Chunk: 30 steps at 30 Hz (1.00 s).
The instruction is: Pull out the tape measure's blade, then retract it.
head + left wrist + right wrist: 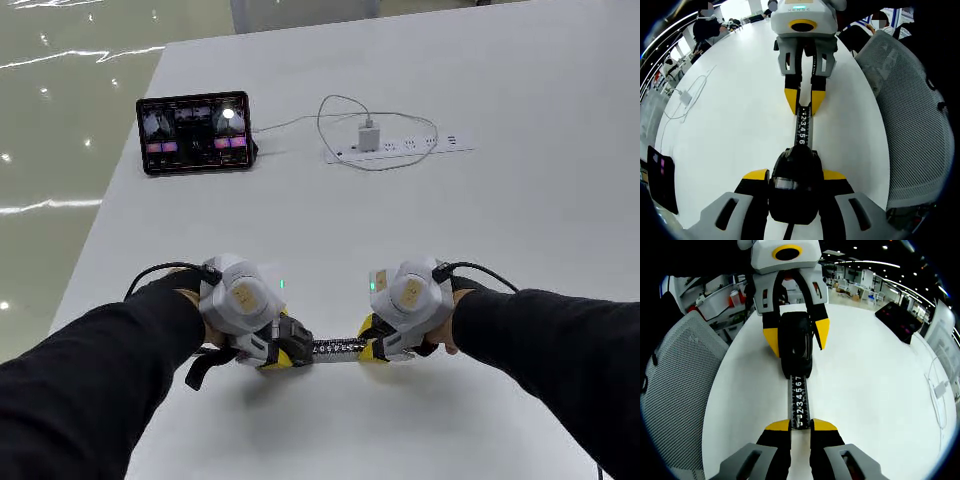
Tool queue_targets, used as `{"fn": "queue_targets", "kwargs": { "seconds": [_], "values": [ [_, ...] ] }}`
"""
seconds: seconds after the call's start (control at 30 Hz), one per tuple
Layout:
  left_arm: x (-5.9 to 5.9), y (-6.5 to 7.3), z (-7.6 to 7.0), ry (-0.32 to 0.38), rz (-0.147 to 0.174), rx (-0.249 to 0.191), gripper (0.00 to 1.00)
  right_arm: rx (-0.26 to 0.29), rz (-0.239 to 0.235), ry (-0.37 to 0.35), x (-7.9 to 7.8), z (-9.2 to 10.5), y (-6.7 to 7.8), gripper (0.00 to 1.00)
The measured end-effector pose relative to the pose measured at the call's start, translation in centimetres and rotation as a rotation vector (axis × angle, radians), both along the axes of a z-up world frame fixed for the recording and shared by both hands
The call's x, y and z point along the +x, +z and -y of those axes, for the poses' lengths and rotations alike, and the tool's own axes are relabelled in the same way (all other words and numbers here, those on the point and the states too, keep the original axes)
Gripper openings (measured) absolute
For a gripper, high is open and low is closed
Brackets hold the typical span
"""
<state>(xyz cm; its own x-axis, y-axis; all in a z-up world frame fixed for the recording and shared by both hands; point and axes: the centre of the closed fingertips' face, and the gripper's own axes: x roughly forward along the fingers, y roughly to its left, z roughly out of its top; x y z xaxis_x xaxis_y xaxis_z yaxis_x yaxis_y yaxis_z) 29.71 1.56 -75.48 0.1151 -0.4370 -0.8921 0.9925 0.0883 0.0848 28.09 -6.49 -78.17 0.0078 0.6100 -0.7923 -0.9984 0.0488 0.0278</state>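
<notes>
Clamping one black tape measure (796, 342), the left gripper (795, 175) faces the right gripper (801, 425), pinched on its one blade (802, 127).

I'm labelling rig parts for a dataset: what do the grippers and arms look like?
The left gripper and right gripper each have a rounded white housing with a tan patch on top, grey-and-black jaws tipped yellow, and a black cable at the back. Both sleeves are black.
</notes>
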Motion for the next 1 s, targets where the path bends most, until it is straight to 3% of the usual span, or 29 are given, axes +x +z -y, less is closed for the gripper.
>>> {"fn": "queue_targets", "kwargs": {
  "seconds": [1.0],
  "values": [
    [-0.1,0.0,0.1,-0.005,0.006,-0.007,0.33,-0.005,-0.008,-0.021,0.1,1.5,0.1,0.1]
  ]
}}
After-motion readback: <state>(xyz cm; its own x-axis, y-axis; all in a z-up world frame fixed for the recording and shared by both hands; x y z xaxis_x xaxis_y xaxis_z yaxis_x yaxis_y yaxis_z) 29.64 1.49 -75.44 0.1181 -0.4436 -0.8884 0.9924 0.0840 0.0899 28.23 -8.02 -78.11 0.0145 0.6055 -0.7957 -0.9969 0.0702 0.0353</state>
